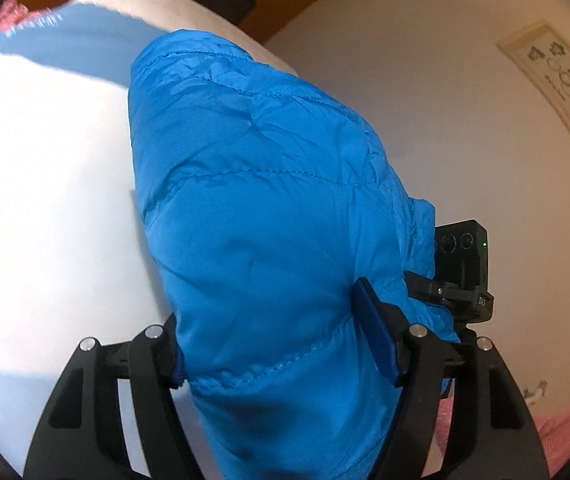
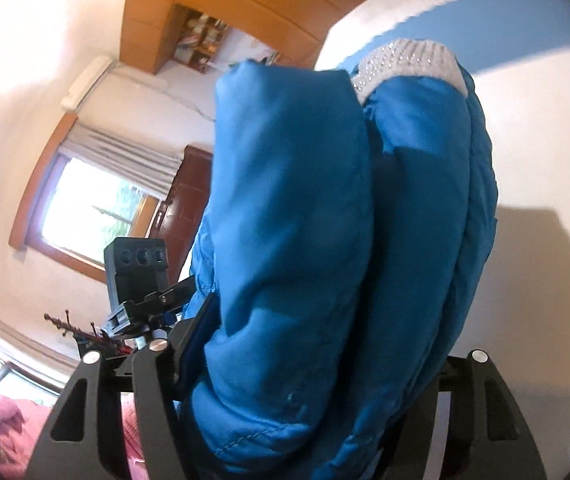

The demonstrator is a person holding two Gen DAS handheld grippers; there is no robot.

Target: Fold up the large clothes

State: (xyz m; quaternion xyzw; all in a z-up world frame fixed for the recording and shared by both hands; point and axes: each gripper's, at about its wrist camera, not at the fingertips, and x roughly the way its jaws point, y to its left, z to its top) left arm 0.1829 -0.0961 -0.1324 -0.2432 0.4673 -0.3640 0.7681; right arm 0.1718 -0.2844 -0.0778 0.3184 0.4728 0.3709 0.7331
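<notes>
A blue puffer jacket point(image 1: 269, 216) fills the middle of the left wrist view and hangs bunched between my left gripper's point(image 1: 281, 344) two fingers, which are shut on it. In the right wrist view the same jacket point(image 2: 317, 240) is folded over on itself, with a white knit cuff or collar point(image 2: 405, 60) at its far end. My right gripper point(image 2: 313, 376) is shut on the jacket's thick fold. Each view shows the other gripper's black camera block point(image 1: 461, 248) point(image 2: 137, 276) close beside the cloth. The jacket is lifted above a white and blue surface point(image 1: 45, 184).
White bedding with a blue band point(image 2: 505, 4) lies under the jacket. Pink cloth point(image 2: 1, 432) lies at the lower edge. A window point(image 2: 97, 216), wooden cabinets point(image 2: 221, 8) and a wall air conditioner point(image 2: 89, 76) are behind. A framed picture point(image 1: 561, 84) hangs on the white wall.
</notes>
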